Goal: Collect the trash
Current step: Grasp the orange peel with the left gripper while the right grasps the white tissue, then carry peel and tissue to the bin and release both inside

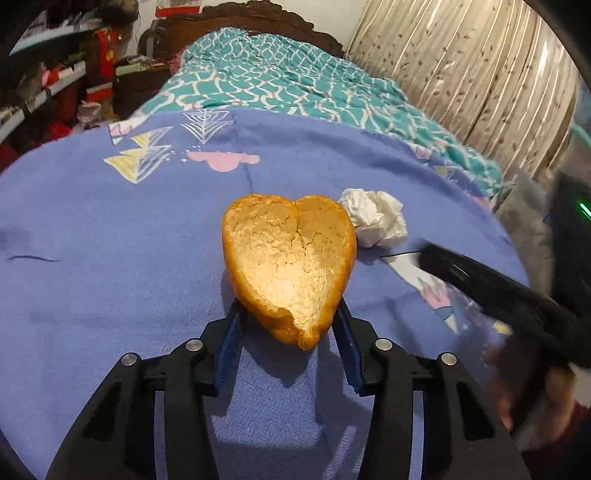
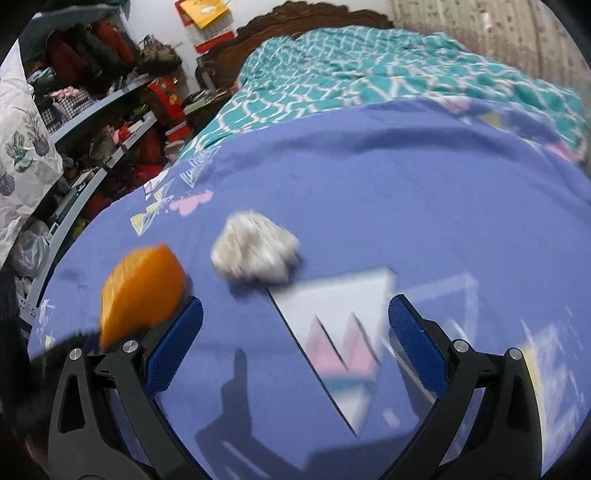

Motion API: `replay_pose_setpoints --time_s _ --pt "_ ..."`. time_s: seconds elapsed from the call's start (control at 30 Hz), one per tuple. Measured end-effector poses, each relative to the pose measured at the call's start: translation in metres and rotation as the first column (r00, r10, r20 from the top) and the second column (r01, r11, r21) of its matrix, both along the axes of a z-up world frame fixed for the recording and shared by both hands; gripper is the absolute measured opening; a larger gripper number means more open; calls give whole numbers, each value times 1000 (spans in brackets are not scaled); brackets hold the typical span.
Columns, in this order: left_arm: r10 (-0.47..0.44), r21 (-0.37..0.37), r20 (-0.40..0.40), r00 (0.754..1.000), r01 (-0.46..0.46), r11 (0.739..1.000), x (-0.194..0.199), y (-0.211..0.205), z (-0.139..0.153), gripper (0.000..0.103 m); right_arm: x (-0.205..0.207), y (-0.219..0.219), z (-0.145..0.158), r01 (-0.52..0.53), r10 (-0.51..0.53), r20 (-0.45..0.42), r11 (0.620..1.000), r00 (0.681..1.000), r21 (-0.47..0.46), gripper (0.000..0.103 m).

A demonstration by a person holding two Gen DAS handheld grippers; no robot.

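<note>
Orange peel [image 1: 290, 269], a hollow heart-shaped half with pale pith facing the left wrist camera, sits between the two blue-padded fingers of the left tongs [image 1: 290, 325]. Both pads press against its lower sides, so the left tongs are closed on the peel. Whether the peel is lifted clear of the bed cannot be told from either view.

Crumpled white tissue [image 1: 373, 218] lies on the blue blanket [image 1: 110, 240] just beside the peel, on its right and slightly farther from the left camera; whether the two touch is not clear. In the right wrist view the same tissue [image 2: 256, 253] appears ahead of the right tongs [image 2: 295, 332], blurred, with the peel [image 2: 142, 291] to its left.

Right tongs stand wide apart with nothing between the blue pads [image 2: 173, 354]; only the blanket and its printed triangle pattern [image 2: 343, 339] show in the gap. In the left view the right tongs appear as a dark blurred shape at the right edge.

Blanket covers the near part of the bed; a teal patterned quilt [image 1: 277, 77] lies beyond it, up to a carved wooden headboard [image 1: 236, 18]. Cluttered shelves [image 2: 110, 110] stand to the left of the bed, a striped curtain [image 1: 461, 66] to the right
</note>
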State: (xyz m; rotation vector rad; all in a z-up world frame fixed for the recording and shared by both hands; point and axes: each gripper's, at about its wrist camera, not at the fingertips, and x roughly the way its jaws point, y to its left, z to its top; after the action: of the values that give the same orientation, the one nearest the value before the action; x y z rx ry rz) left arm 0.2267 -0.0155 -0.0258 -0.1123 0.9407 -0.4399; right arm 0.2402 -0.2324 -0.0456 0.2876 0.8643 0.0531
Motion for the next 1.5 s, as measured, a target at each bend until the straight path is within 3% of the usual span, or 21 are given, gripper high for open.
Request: replay_pose_setpoints --time_s 0.1,0.13,0.2,0.23,0.37,0.5,0.67,0.87,0.97,1.0,1.07,1.23,1.27,1.33,1.4,1.5 --pt "-17 -55 -17 1000 16 998 4 5 -1 43 32 14 -4 -11 10 -20 999 1000 -41 98" --pt "-18 -66 -22 1000 17 998 5 6 -1 42 40 17 -6 -8 6 -29 998 1000 -58 91" --pt "-23 -98 -35 999 20 995 7 9 -2 41 48 20 -12 -24 20 -70 998 997 -50 35" --pt "-29 -113 -39 999 24 993 7 10 -2 41 48 20 -16 -23 20 -102 999 995 -29 36" --pt "-78 -135 -32 996 73 988 3 6 0 38 16 13 -14 -5 3 -81 999 997 -32 33" --pt "-186 -129 20 982 187 974 -16 -11 8 37 -37 3 -9 -2 -2 -60 998 998 -56 33" --pt "-367 -157 8 930 364 918 -47 -46 10 37 -116 -26 -7 35 -39 -55 997 998 -69 33" --pt "-514 -129 15 858 511 850 -95 -82 14 38 -193 -53 -8 99 -101 -33 994 994 -43 33" --pt "-550 -107 1 835 547 830 -117 -94 10 44 -211 -56 -7 106 -106 -5 994 994 -19 33" --pt "-547 -92 -8 837 544 834 -123 -98 8 56 -213 -56 -6 103 -103 1 995 995 -12 33" --pt "-532 -84 -19 846 529 844 -129 -101 6 69 -212 -56 -6 96 -96 10 995 995 -5 33" --pt "-521 -112 -33 853 515 850 -131 -105 10 77 -210 -50 -8 80 -80 13 997 997 0 33" --pt "-518 -105 -31 855 512 852 -130 -107 11 75 -210 -50 -9 77 -77 12 997 997 6 33" --pt "-514 -91 -12 858 511 855 -130 -112 13 59 -210 -50 -10 86 -87 9 996 996 8 33" --pt "-517 -58 13 856 517 854 -132 -115 19 29 -214 -55 -11 97 -98 13 995 995 27 33" --pt "-508 -39 -35 861 507 861 -125 -122 15 14 -221 -65 -7 127 -128 30 992 991 23 33"
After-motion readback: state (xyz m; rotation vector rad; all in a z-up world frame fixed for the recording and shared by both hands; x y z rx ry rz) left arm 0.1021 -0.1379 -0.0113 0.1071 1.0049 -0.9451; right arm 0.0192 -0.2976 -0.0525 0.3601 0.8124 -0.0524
